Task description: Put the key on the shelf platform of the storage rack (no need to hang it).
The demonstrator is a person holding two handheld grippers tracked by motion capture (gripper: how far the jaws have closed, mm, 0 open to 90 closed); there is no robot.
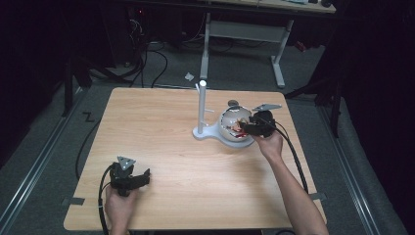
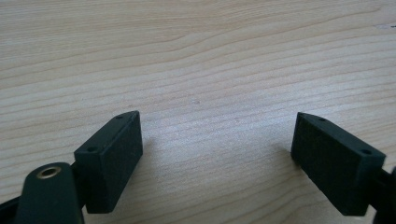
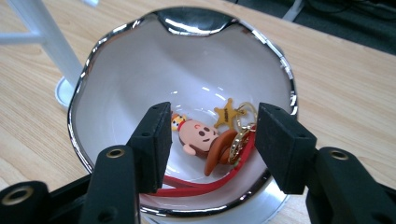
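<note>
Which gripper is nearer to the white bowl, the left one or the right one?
Right. The right gripper hangs open over the white bowl, above the keychain. The left gripper sits far away at the table's near-left edge.

We see a light wooden table with a visible grain, and on it a white stand: a slim upright post rising from a flat rounded base. Grey tape tabs sit at the table's near corners. Behind it we make out a second desk on white legs, with dark cables trailing over the grey floor. A scrap of white paper lies on that floor.
</note>
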